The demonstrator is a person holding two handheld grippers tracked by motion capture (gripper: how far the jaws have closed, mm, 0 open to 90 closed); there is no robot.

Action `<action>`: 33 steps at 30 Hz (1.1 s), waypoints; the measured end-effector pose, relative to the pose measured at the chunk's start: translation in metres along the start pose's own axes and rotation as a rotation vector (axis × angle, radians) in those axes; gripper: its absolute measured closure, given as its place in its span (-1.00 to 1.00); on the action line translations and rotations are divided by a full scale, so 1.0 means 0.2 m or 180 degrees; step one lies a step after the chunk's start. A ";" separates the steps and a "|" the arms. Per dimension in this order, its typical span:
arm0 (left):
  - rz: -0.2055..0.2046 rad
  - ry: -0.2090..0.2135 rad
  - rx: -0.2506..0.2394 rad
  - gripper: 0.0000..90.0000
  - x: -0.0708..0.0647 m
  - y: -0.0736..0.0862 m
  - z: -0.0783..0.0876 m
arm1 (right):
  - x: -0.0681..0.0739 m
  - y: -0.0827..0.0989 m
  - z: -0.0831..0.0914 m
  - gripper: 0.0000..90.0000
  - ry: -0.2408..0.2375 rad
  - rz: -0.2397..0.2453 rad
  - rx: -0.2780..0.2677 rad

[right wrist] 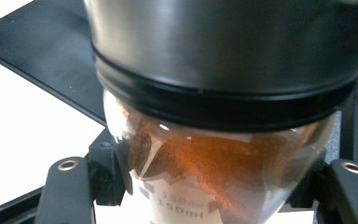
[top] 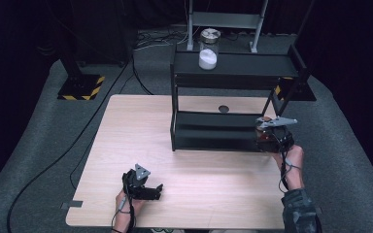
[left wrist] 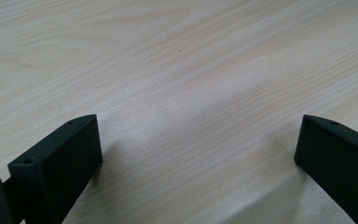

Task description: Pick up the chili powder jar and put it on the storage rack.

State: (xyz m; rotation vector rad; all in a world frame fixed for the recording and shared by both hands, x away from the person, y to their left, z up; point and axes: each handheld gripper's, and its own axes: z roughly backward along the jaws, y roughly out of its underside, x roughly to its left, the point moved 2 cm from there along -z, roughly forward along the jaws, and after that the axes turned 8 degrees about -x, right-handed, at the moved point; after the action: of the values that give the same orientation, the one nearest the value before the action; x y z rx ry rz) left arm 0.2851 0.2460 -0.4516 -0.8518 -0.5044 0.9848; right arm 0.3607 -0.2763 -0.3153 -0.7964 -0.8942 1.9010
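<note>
The right hand-held gripper is clamped on a jar of orange powder, holding it beside the lower shelf, probably to shelve it. The left hand-held gripper rests on the desk, jaws apart and empty.

Dim room, lit table.
Overhead light glares off pale wood; the close jar is blurred, its background overexposed.
</note>
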 end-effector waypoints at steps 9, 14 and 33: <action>0.0002 0.0002 0.0001 -1.00 0.00 0.00 0.00 | -0.01 -0.05 0.03 -0.31 0.0017 0.0041 -0.0003; 0.0001 0.0000 0.0001 -1.00 0.00 0.00 0.00 | -0.01 -0.07 0.05 -0.31 0.0014 0.0056 -0.0019; -0.0001 -0.0001 0.0000 -1.00 0.00 0.00 0.00 | -0.03 -0.16 0.10 -0.31 0.0025 0.0091 -0.0062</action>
State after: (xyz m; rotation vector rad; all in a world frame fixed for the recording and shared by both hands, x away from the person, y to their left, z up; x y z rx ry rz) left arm 0.2850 0.2460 -0.4516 -0.8518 -0.5047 0.9846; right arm 0.3619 -0.2760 -0.2777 -0.8320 -0.9021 1.9154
